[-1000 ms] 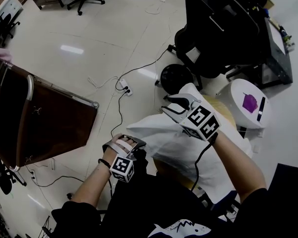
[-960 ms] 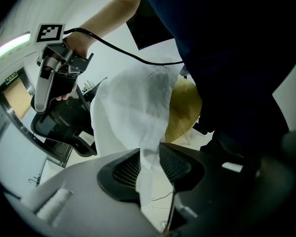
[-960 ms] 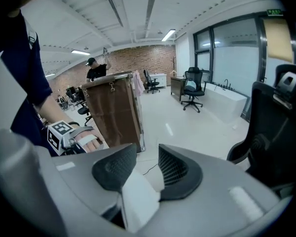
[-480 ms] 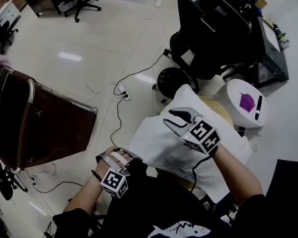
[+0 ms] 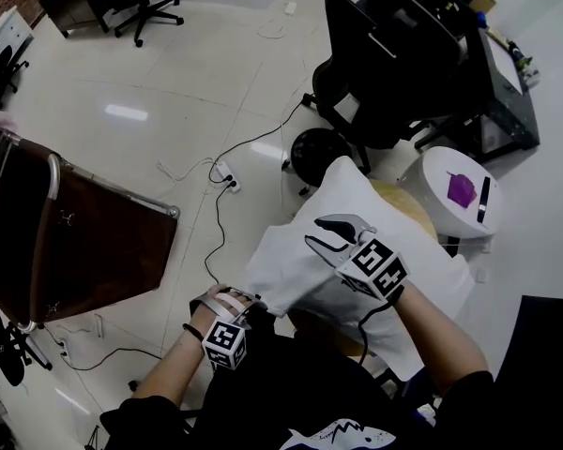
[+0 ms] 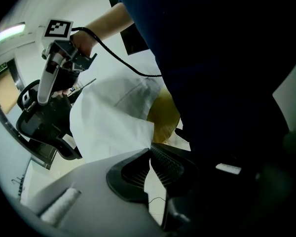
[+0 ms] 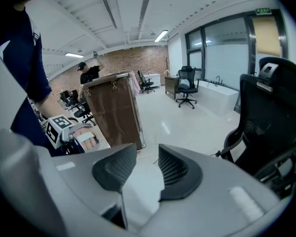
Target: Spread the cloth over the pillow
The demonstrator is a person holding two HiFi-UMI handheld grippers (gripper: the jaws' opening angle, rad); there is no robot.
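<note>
A white cloth [image 5: 296,251] lies over a yellow pillow [image 5: 401,196] in front of me. My left gripper [image 5: 250,300] is at the cloth's near left corner. In the left gripper view its jaws [image 6: 150,151] are shut, with the corner of the cloth [image 6: 108,117] pinched at their tips and the pillow [image 6: 165,115] behind. My right gripper [image 5: 330,235] rests on the middle of the cloth. Its jaws [image 7: 148,157] stand apart, and a fold of cloth [image 7: 140,191] lies loosely between them.
A brown board with a metal rim [image 5: 84,242] leans at the left. A black office chair [image 5: 394,54] stands behind the pillow. A white round stool [image 5: 460,190] bears a purple thing and a pen. Cables and a power strip [image 5: 227,174] lie on the floor.
My left gripper has dropped back toward me and shut on the cloth's corner. The right gripper has slid a little left and toward me over the cloth, jaws still apart.
</note>
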